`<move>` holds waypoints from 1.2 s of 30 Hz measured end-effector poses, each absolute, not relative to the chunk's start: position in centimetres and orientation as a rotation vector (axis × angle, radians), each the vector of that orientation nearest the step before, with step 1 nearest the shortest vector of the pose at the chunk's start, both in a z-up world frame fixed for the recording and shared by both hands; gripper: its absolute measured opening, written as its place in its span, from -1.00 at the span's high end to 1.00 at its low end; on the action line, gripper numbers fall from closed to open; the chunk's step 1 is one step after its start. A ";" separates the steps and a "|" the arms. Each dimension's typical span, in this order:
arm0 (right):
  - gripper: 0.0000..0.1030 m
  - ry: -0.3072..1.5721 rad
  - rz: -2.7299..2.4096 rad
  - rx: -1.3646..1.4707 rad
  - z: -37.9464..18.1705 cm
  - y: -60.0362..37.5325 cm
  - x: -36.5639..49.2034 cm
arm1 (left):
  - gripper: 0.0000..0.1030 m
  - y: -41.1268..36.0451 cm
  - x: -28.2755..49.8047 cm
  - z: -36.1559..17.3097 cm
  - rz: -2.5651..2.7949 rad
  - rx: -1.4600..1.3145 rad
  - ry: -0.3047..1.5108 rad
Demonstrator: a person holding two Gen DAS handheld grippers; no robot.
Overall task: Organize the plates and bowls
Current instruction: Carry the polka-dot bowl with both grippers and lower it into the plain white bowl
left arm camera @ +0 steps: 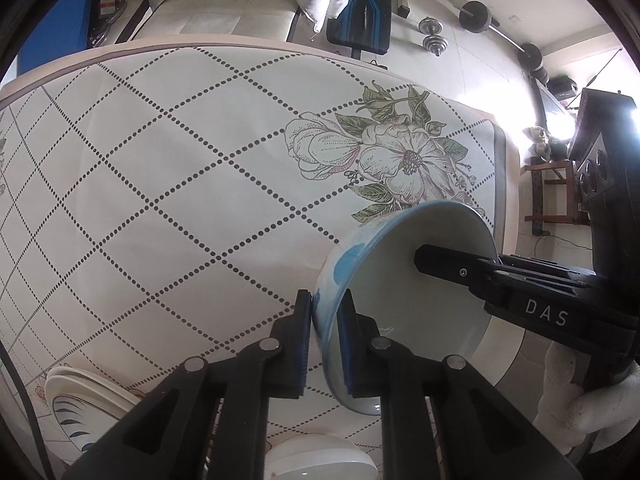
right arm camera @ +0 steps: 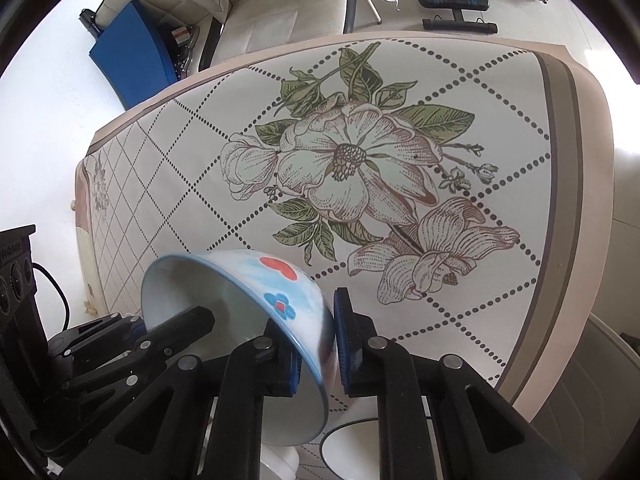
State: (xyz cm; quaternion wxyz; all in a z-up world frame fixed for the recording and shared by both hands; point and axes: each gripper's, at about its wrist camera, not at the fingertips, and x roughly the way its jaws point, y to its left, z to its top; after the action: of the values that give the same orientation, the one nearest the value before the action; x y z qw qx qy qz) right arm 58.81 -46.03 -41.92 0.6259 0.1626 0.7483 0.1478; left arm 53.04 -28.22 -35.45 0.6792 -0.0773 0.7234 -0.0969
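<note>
Both grippers' jaws across tilted bowl (left arm camera: 404,300) rim; opposite sides

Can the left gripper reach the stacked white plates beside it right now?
Probably not yet: the left gripper is shut on the blue-painted ceramic bowl, which the right gripper also grips; the stacked white plates lie close.

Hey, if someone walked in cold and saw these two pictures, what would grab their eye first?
First, the blue-and-white bowl, tipped on its side in mid-air with red and blue painted marks, its rim pinched from opposite sides by the left hand-held gripper and the right hand-held gripper. Next, the large printed flower on the tablecloth behind it. Last, stacked plates at the left view's lower left edge.
</note>
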 end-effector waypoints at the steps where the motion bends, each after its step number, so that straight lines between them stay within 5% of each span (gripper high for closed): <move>1: 0.69 1.714 0.343 0.368 -41.5 -45.9 58.8 | 0.79 -28.2 52.9 -35.1 -0.217 -0.172 1.620; 19: 0.70 1.657 0.314 0.385 -32.5 -44.6 50.0 | 0.79 -26.6 46.0 -28.9 -0.302 -0.133 1.587; 36: 0.70 1.772 0.252 0.431 -37.0 -41.7 37.1 | 0.79 -24.8 37.3 -33.7 -0.306 -0.032 1.720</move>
State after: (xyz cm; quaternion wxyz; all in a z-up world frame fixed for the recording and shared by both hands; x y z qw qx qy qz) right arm 37.13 -41.66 -37.04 0.6055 0.1861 0.7660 0.1091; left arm 37.32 -24.84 -33.66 0.6418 -0.0141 0.7549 -0.1344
